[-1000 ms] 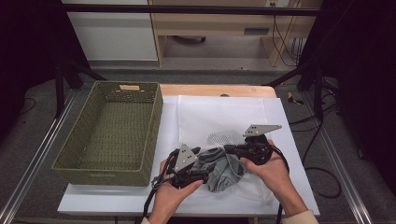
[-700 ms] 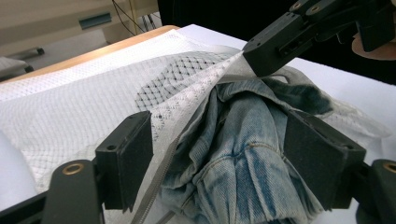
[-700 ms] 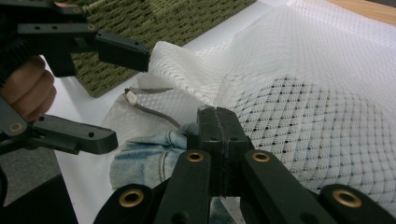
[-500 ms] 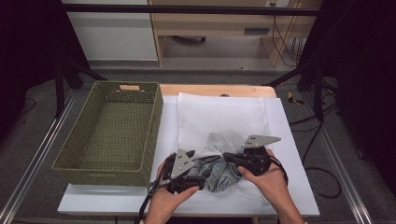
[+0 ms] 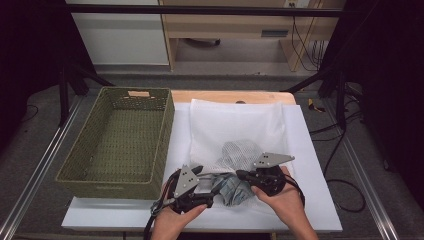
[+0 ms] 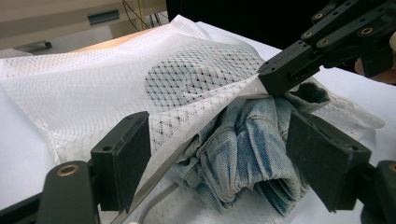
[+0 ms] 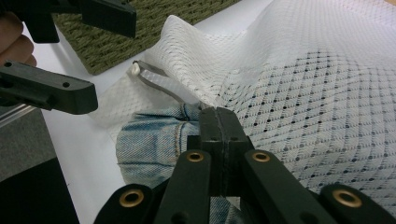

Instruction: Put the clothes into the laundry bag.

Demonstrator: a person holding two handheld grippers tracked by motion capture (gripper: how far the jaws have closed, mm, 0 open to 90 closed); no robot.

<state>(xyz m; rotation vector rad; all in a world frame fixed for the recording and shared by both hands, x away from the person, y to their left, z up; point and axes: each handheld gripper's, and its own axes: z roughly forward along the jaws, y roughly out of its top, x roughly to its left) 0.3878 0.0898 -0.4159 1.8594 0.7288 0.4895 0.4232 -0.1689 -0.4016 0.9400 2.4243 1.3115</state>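
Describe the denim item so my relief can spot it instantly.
On the white table, right of the green basket, lies a white mesh bag. At its near open edge, between both tongs, sits the bunched denim garment: faded blue, the only coloured fabric there.

Both grippers are matte black. The left gripper (image 5: 204,186), nearest the green basket (image 5: 116,145), carries a grey three-cornered plate with small dark holes and trails a black cable off the table's near edge. The right gripper (image 5: 240,175), farther from the basket, bears a like plate. Its linkage arms are flat black bars joined by brass-ringed pivots (image 7: 195,156). The left gripper's pads (image 6: 123,158) are square, dull blocks. Both forearms are bare of sleeves.
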